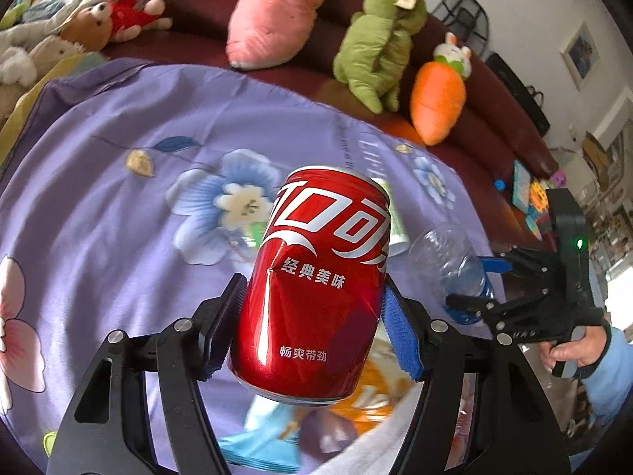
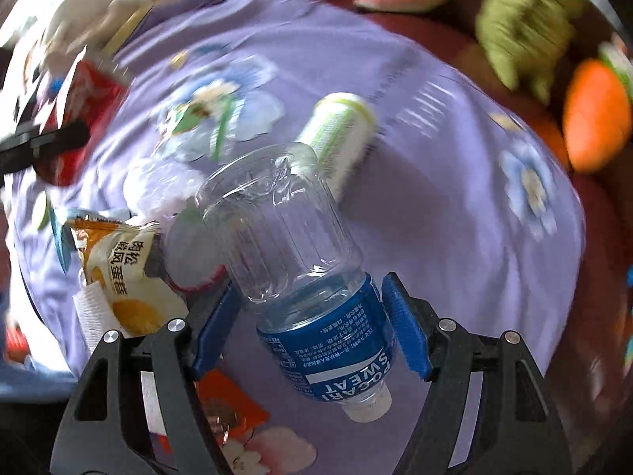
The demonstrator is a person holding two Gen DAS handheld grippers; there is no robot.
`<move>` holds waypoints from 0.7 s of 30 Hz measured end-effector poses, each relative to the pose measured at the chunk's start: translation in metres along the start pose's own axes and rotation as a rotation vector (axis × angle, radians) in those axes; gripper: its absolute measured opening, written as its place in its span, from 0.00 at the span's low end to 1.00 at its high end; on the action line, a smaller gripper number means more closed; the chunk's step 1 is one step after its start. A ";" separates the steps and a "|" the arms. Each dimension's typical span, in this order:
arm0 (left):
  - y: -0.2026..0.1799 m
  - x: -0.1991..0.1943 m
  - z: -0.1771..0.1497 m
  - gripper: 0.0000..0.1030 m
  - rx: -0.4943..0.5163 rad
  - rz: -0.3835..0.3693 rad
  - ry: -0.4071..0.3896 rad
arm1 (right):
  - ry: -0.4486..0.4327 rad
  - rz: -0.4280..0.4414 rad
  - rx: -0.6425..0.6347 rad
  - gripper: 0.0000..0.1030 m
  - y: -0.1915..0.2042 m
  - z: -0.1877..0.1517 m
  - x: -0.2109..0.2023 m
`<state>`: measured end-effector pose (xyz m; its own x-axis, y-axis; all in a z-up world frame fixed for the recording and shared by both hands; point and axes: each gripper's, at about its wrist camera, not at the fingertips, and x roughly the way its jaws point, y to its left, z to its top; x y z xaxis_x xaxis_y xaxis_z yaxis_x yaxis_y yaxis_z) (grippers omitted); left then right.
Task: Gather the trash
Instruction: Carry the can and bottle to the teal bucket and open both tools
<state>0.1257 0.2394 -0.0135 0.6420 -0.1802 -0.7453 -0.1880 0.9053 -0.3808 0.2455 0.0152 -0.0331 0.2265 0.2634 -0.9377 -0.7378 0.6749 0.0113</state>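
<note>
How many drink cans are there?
2. The red can is clamped in the left gripper; the green-and-white can lies on the purple cloth beyond the bottle. More could be hidden.

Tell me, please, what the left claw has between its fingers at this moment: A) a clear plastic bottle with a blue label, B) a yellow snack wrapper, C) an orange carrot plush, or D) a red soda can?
D: in the left wrist view the left claw has its pads pressed on both sides of the red soda can, lifted above the purple flowered cloth.
</note>
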 end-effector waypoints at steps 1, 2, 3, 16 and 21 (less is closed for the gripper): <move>-0.006 0.000 0.000 0.66 0.010 -0.003 -0.001 | -0.014 0.000 0.045 0.67 -0.009 -0.007 -0.008; -0.015 -0.001 0.000 0.66 0.024 -0.009 -0.002 | -0.024 -0.001 0.077 0.67 -0.016 -0.012 -0.012; -0.023 -0.001 0.000 0.66 0.036 -0.018 -0.003 | -0.032 0.002 0.112 0.67 -0.025 -0.018 -0.015; -0.190 0.037 -0.032 0.66 0.291 -0.176 0.104 | -0.174 0.026 0.604 0.67 -0.148 -0.167 -0.091; -0.259 0.069 -0.057 0.66 0.387 -0.236 0.177 | -0.195 -0.037 0.773 0.67 -0.201 -0.244 -0.112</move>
<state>0.1762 -0.0293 0.0026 0.4908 -0.4301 -0.7577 0.2590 0.9024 -0.3444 0.2132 -0.3184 -0.0146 0.4018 0.2993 -0.8654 -0.0942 0.9536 0.2861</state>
